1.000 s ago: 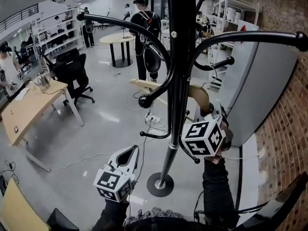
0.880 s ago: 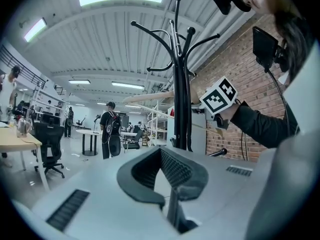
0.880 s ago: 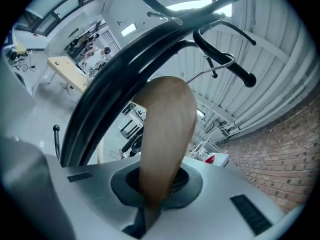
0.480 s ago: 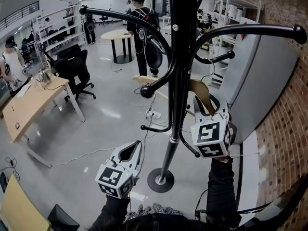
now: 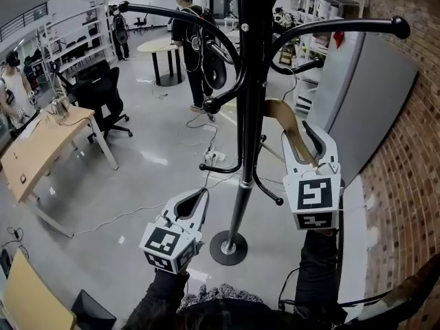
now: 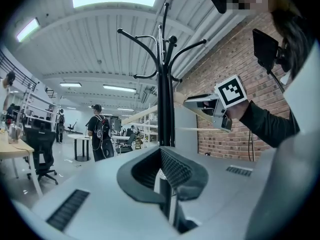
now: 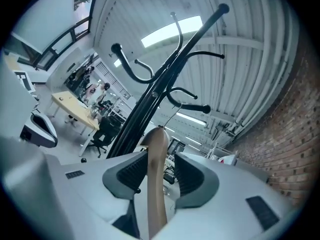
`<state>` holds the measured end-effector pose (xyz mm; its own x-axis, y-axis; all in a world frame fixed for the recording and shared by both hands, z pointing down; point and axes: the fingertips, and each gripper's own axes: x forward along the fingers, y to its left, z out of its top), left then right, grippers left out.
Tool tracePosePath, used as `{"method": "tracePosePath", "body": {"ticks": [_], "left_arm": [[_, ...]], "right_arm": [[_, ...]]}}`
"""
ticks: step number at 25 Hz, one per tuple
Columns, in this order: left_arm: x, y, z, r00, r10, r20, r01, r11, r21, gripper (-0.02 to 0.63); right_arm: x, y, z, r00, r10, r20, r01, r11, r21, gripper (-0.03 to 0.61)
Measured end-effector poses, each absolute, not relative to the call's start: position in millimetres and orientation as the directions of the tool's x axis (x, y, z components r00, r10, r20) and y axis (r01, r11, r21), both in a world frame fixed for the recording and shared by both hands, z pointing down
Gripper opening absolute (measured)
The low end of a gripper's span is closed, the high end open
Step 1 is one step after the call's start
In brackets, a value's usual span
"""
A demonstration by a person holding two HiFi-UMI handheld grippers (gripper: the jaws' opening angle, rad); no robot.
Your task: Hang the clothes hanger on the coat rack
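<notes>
The black coat rack (image 5: 249,115) stands straight ahead, with curved arms branching from its pole. A tan wooden hanger (image 5: 292,126) hangs just right of the pole, and its wire hook reaches up to a lower rack arm (image 7: 192,106). My right gripper (image 5: 307,135) points level at it with its jaws opening. The hanger's arm (image 7: 157,174) stands between the pads, which do not press on it. My left gripper (image 5: 203,192) is lower and left of the pole, its tips together on nothing. In the left gripper view the rack (image 6: 165,109) and the right gripper (image 6: 200,101) are ahead.
The rack's round base (image 5: 228,247) rests on the grey floor near my feet. A brick wall (image 5: 399,170) and a grey panel (image 5: 371,102) close off the right side. A person (image 5: 189,40), a round table (image 5: 161,47), an office chair (image 5: 103,98) and a wooden desk (image 5: 41,150) are farther off.
My right gripper's jaws have opened off the hanger, and the gripper has rolled and drawn right, away from the pole. The hanger stays by the rack. The left gripper rose slightly.
</notes>
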<state>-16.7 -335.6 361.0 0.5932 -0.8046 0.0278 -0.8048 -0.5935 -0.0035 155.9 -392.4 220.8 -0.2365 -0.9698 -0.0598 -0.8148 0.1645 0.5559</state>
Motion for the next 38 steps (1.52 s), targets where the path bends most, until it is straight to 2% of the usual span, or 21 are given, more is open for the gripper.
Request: {"method": "tracePosePath", "body": {"ticks": [13,18,27,38], "left_arm": [[-8.1,-275.5,322.7,0.654,-0.755,-0.042,-0.756,-0.65,-0.074,0.003],[-15.2,-244.0,318.1,0.659,-0.75,-0.06,-0.752,-0.656,-0.064,0.003],[-24.7,-184.9,322.5,0.685,-0.726,-0.065,-0.729,-0.683,-0.05,0.003],[-31.3,-130.3,344.2,0.713,-0.7,-0.036,-0.701,-0.713,-0.028,0.003]], "right_arm": [[164.6,-274.6,230.0,-0.114,-0.98,-0.163,-0.907,0.036,0.419,0.149],[149.5,-232.1,239.2,-0.138,-0.977,-0.165,-0.925,0.067,0.374,0.146],[121.9,-173.6,287.6,-0.14,-0.986,-0.094,-0.948,0.107,0.298,0.014],[96.1,-109.3,326.1,-0.124,-0.99,-0.062,-0.967,0.107,0.231,0.011]]}}
